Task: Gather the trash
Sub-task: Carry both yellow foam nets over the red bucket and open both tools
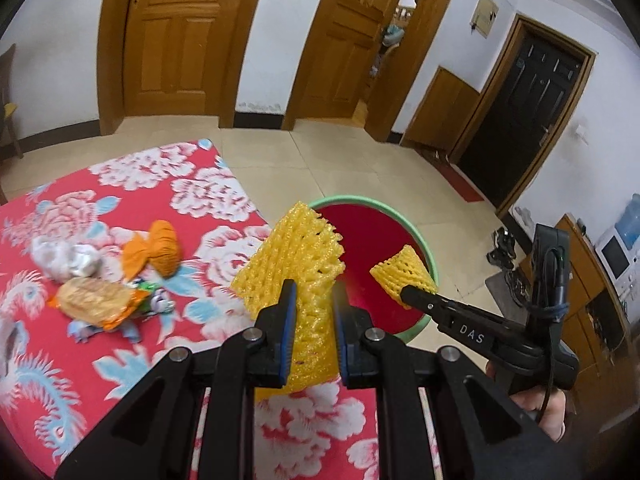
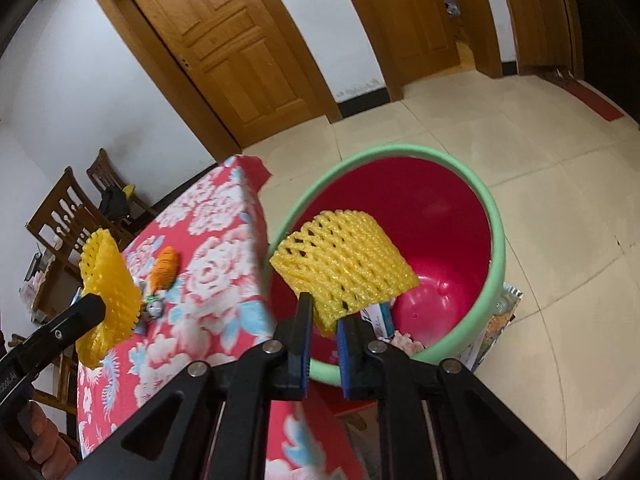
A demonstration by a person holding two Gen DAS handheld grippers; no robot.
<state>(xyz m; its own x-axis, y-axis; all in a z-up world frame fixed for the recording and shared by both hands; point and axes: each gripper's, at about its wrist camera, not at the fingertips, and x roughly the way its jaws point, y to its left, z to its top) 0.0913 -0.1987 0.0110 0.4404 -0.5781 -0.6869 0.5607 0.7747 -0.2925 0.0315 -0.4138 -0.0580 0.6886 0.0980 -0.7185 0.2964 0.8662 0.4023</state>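
Each gripper is clamped on a yellow foam net. The right gripper (image 2: pixel 324 322) holds its net (image 2: pixel 344 268) over the red bin (image 2: pixel 496 216) at frame centre; the left gripper (image 1: pixel 314 300) holds its net (image 1: pixel 296 256) at the bin's left edge. Carry both fully inside the rim before releasing; foam drifts easily. More trash (image 1: pixel 96 284) remains on the table (image 1: pixel 132 364), left.

Two yellow foam fruit nets: one (image 1: pixel 292 264) in the left hand-held gripper (image 1: pixel 314 312), one (image 2: pixel 344 266) in the right hand-held gripper (image 2: pixel 324 320). One red plastic bin with a green rim (image 2: pixel 494 216). Left of the left hand-held gripper lie one orange mesh bag (image 1: pixel 160 250), one crumpled white wrapper (image 1: pixel 64 260) and one packaged bread roll (image 1: pixel 94 300).
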